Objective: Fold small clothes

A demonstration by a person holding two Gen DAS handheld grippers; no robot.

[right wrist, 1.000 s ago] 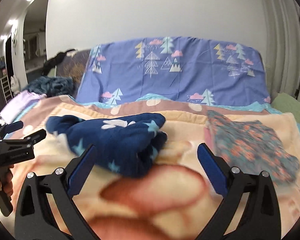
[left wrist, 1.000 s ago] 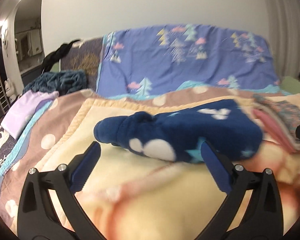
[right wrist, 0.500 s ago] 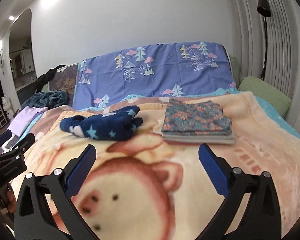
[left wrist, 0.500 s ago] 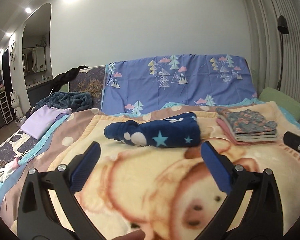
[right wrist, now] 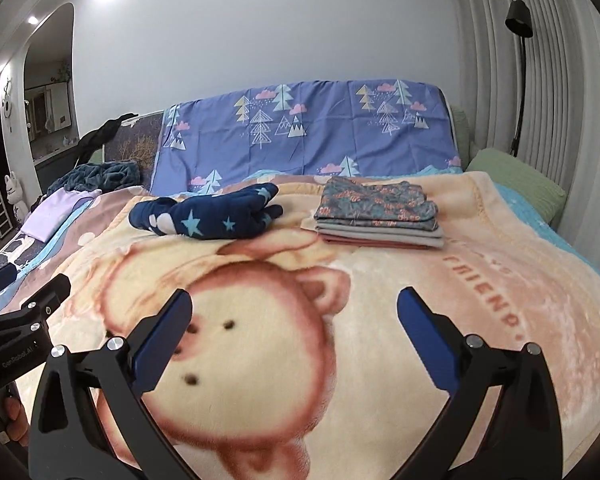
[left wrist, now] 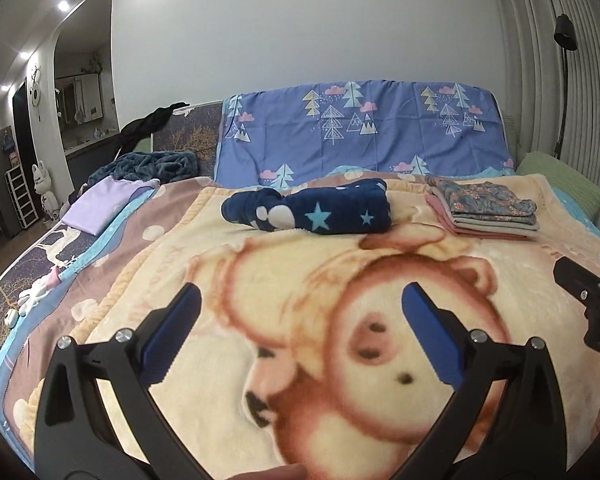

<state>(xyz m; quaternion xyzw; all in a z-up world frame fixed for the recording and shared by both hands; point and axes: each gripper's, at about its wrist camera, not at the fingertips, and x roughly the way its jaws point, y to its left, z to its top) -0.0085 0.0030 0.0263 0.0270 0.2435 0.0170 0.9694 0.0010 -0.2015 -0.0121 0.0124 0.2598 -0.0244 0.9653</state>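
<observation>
Both grippers held wide open over the bed, nothing gripped.

The left gripper (left wrist: 300, 336) and the right gripper (right wrist: 294, 334) are seen near the camera, jaws spread apart and empty, held above the pig-print blanket (right wrist: 380, 300). The navy star-print garment (left wrist: 312, 212) is laid in a loose roll at the far side of the blanket, left of centre, well apart from both grippers. Just to its right, a neatly folded stack of clothes (right wrist: 378, 214) with a floral piece on top can be spotted, close by but not touching. A purple tree-print sheet (left wrist: 360, 132) is draped behind them, and a green pillow (right wrist: 516, 182) is tucked at the far right.
</observation>
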